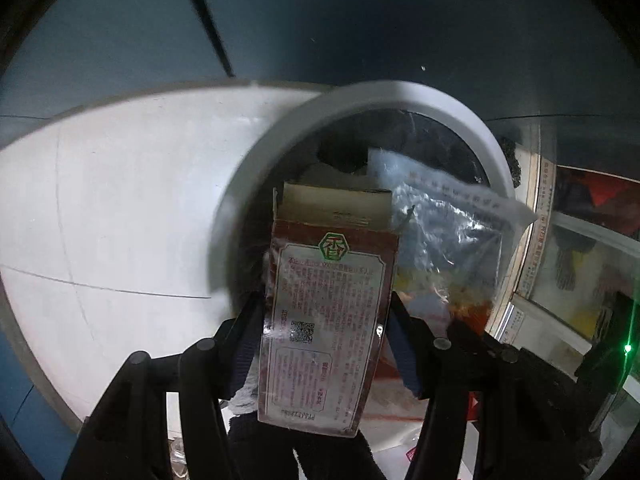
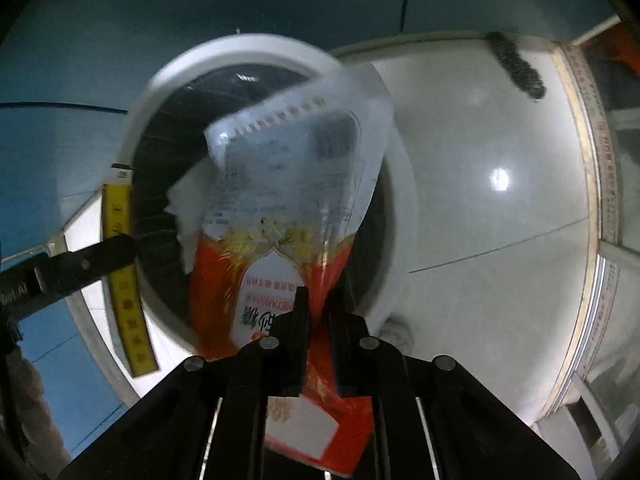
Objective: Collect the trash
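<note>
My left gripper (image 1: 326, 340) is shut on a brown printed carton (image 1: 328, 320) with an open top flap, held over the mouth of a white round trash bin (image 1: 256, 168) lined with a black bag. My right gripper (image 2: 318, 312) is shut on an orange and clear plastic bag (image 2: 288, 184), held over the same bin (image 2: 160, 76). The plastic bag also shows in the left wrist view (image 1: 448, 232), right of the carton. The left gripper's finger and the yellow side of the carton (image 2: 120, 264) show at the left of the right wrist view. White crumpled paper (image 2: 188, 208) lies inside the bin.
The bin stands on a white tiled floor (image 2: 480, 184) beside a blue wall (image 1: 360, 20). A dark fuzzy object (image 2: 516, 68) lies on the floor at the far right. A door threshold with printed strips (image 2: 592, 152) and shelving (image 1: 580, 264) are at the right.
</note>
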The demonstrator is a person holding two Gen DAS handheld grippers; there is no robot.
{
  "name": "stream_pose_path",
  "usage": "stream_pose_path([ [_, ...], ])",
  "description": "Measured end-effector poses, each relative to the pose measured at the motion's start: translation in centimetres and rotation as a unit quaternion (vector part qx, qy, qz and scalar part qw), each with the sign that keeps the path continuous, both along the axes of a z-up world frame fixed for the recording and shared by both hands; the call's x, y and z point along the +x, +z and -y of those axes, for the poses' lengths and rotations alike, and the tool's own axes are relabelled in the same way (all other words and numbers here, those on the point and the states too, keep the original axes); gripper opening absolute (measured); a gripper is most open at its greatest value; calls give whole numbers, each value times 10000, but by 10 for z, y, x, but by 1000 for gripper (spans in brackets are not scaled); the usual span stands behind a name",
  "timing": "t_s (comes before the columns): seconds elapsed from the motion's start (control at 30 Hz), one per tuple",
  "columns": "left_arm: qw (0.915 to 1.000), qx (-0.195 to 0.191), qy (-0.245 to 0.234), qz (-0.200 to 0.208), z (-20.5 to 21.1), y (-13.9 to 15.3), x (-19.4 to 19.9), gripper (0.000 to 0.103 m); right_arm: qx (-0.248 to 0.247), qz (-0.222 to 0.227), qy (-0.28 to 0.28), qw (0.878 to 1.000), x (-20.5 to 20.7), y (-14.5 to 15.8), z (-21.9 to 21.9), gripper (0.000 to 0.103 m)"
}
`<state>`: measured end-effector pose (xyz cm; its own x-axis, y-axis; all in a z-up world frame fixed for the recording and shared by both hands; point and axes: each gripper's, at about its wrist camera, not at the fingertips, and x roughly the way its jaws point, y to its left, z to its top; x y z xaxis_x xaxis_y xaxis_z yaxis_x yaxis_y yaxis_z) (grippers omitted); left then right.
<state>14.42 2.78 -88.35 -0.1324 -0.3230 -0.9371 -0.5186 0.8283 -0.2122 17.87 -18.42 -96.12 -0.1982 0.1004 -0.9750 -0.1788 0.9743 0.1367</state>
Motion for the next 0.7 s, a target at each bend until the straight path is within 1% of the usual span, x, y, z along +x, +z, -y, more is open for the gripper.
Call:
stream_pose_path([
  [0.03, 10000, -61, 12, 10, 0, -2, 2, 59, -32, 11, 85, 10000, 5, -5, -6, 14],
  [0.07, 10000, -42, 34, 14, 1, -3, 2, 59, -46, 16, 141, 9999, 8, -8, -7, 16],
  [0.1, 10000, 46, 53, 49, -2, -1, 2, 59, -54, 12, 137, 9999, 10, -10, -10, 21],
  [0.13, 9999, 100, 58, 100, -3, 3, 2, 61, -61, 0, 114, 9999, 13, -10, -10, 35],
  [0.17, 9997, 137, 78, 158, -5, 7, 1, 77, -47, 2, 87, 10000, 15, -9, -10, 44],
  [0.2, 9995, 186, 117, 221, -7, 13, -2, 94, 9, 15, 55, 10000, 16, -6, -8, 63],
  [0.23, 9993, 229, 150, 259, -9, 18, -4, 98, 81, 61, 19, 9999, 17, -1, -5, 74],
  [0.3, 9991, 281, 165, 263, -12, 24, -7, 98, 150, 162, 28, 9998, 18, 11, -4, 78],
  [0.37, 9988, 410, 137, 245, -14, 33, -14, 99, 168, 267, 69, 9995, 16, 26, -4, 89],
  [0.4, 9984, 511, 107, 239, -10, 35, -14, 99, 155, 331, 96, 9993, 13, 34, -5, 100],
  [0.43, 9976, 651, 71, 246, -8, 41, -19, 99, 101, 435, 134, 9989, 11, 41, -6, 103],
  [0.5, 9944, 1008, 17, 327, -4, 57, -29, 99, -46, 676, 215, 9975, 7, 56, -4, 103],
  [0.57, 9889, 1436, -86, 373, 2, 77, -42, 99, -178, 876, 281, 9956, 1, 73, -5, 103],
  [0.63, 9848, 1680, -121, 425, 9, 97, -51, 99, -277, 1067, 369, 9932, -8, 94, -10, 103],
  [0.7, 9822, 1819, -75, 469, 14, 120, -63, 99, -343, 1256, 464, 9904, -13, 114, -9, 103],
])
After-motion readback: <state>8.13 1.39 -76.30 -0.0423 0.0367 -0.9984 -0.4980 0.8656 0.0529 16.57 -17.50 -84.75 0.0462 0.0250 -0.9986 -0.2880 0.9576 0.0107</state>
